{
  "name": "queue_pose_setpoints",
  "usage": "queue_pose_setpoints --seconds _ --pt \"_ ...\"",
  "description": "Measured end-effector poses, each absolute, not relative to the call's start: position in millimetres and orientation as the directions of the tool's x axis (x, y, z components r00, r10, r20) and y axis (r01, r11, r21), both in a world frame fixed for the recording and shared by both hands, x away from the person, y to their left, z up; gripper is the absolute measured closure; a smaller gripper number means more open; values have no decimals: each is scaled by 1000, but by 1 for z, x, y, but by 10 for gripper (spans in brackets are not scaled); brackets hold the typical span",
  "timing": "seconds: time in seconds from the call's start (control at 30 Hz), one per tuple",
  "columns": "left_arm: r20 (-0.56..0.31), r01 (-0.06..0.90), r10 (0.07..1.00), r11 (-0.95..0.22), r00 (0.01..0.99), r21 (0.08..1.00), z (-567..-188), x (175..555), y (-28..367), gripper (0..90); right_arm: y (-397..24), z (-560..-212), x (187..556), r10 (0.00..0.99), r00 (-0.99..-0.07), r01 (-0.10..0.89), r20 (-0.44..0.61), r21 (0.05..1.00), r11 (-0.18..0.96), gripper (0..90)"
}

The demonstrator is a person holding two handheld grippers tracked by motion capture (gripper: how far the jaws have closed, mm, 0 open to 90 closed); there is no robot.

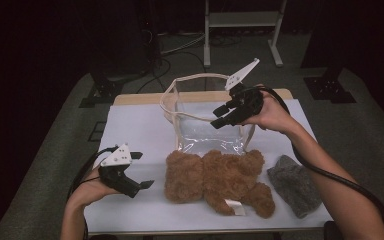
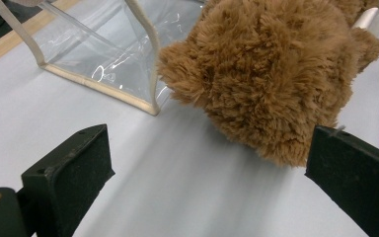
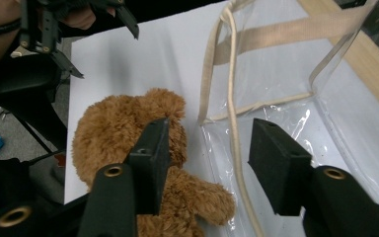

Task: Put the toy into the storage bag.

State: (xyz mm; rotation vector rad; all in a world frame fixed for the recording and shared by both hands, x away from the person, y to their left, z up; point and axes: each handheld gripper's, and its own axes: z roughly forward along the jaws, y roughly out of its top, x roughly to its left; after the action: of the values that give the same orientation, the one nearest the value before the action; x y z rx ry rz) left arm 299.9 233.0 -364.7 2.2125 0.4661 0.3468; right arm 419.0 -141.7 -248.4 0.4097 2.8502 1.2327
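Note:
A brown plush teddy bear (image 1: 215,180) lies on the white table sheet (image 1: 135,125), just in front of a clear plastic bag with beige trim (image 1: 195,95) that stands open. My right gripper (image 1: 219,121) hovers over the bag's front right part, jaws open; in the right gripper view (image 3: 209,148) the bag's beige rim strap (image 3: 234,123) runs between the pads without being pinched, with the bear (image 3: 113,133) at the left. My left gripper (image 1: 142,170) rests low at the table's left, open wide and holding nothing, aimed at the bear (image 2: 266,74) and the bag's corner (image 2: 150,106).
A grey woolly item (image 1: 294,182) lies at the table's right front corner. A wooden strip (image 1: 140,98) borders the far edge of the table. Dark floor, cables and a metal stand (image 1: 242,30) lie beyond it.

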Motion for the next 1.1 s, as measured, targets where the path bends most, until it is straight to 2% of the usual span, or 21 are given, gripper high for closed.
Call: queue_pose_setpoints --seconds 0.5,1.1 --pt "71 238 458 -581 886 779 -370 303 237 30 -151 -235 381 186 -981 168 60 745 645 347" --pt "91 223 466 -575 880 787 -369 302 239 30 -136 -278 354 105 -990 141 95 721 679 273"
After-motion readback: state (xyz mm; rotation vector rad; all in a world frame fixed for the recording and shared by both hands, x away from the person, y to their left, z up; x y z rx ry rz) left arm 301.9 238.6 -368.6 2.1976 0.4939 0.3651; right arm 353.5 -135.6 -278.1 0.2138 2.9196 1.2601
